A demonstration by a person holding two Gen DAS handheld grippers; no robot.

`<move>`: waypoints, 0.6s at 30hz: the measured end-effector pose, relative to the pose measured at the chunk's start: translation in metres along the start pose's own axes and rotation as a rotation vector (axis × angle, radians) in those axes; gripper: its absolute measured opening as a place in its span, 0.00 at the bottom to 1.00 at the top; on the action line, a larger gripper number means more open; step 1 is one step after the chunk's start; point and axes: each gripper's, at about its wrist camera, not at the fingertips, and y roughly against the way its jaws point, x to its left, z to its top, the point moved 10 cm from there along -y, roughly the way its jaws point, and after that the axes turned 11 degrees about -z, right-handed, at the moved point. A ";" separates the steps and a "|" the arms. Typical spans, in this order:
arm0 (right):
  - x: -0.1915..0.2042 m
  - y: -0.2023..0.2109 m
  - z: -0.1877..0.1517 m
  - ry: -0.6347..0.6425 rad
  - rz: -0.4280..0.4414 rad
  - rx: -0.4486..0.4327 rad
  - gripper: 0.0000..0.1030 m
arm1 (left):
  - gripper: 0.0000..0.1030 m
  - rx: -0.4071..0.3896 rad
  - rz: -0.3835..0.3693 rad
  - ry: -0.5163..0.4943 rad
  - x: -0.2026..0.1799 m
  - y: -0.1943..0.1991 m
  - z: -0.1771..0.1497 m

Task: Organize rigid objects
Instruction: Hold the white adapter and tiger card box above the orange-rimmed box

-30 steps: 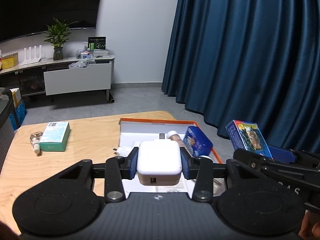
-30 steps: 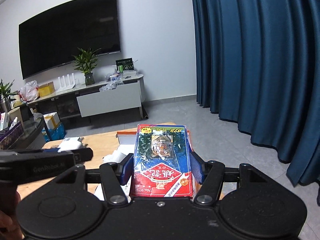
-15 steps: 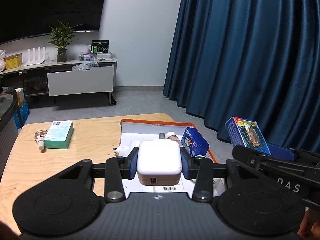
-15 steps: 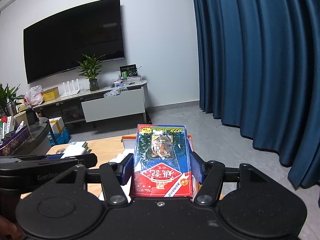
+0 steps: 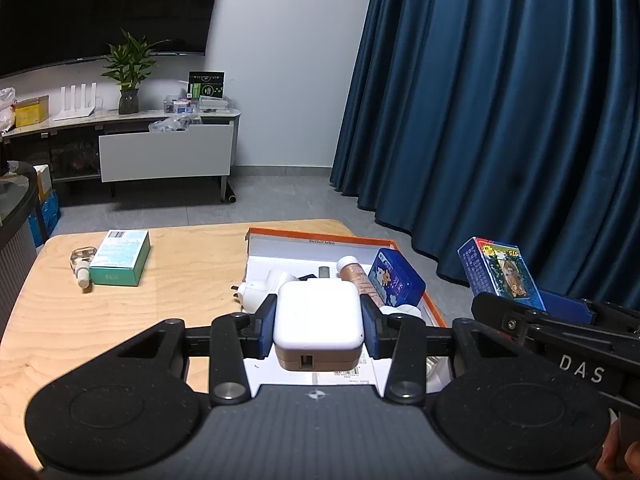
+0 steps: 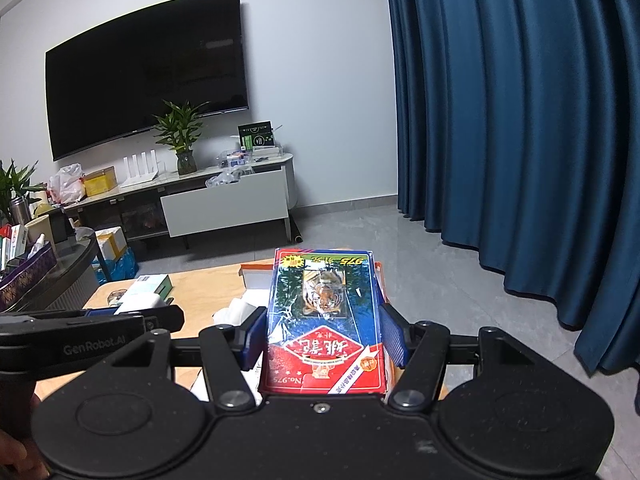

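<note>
Nearest the lens, left hand-held gripper point(image 5: 319, 330) was clamped on a white charger block point(image 5: 318, 322), pads pressing both sides, block held clear above the open orange-edged box point(image 5: 320, 236). Right hand-held gripper point(image 6: 324, 330) was closed approx. halfway on a tiger-print card box point(image 6: 325, 320), pads against its long edges, the box lying flat between the fingers and raised off the counter point(image 5: 184, 276). Vs. a second earlier: no change in either grip, and neither item had shifted in its pads; only the room framing drifted slightly. Judgement: both items were lifted but not yet placed, so the task was paused mid-carry w/ placement outstanding. Beyond the charger, inside the box, lay a white plug adapter point(image 5: 260, 294), a brown bottle w/ white cap point(image 5: 356, 276) and a blue tin point(image 5: 396, 284), packed close together. Further left on the counter, a teal carton point(image 5: 120, 258) sat just beside a small clear bottle point(image 5: 83, 264), both outside the box.
</note>
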 end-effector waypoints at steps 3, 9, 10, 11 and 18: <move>0.000 -0.003 -0.001 0.002 0.003 0.006 0.68 | 0.41 0.004 -0.001 0.000 0.001 -0.001 -0.001; 0.000 -0.004 0.000 0.002 0.003 0.008 0.68 | 0.41 0.009 -0.010 -0.003 -0.002 -0.002 -0.001; 0.000 -0.004 0.000 0.002 0.004 0.009 0.68 | 0.41 0.010 -0.011 -0.003 -0.002 -0.003 -0.001; -0.001 -0.004 0.000 0.004 0.005 0.008 0.68 | 0.41 0.011 -0.010 -0.003 -0.002 -0.003 -0.001; -0.002 -0.007 -0.001 0.008 0.006 0.011 0.68 | 0.41 0.010 -0.013 0.001 0.000 -0.002 -0.001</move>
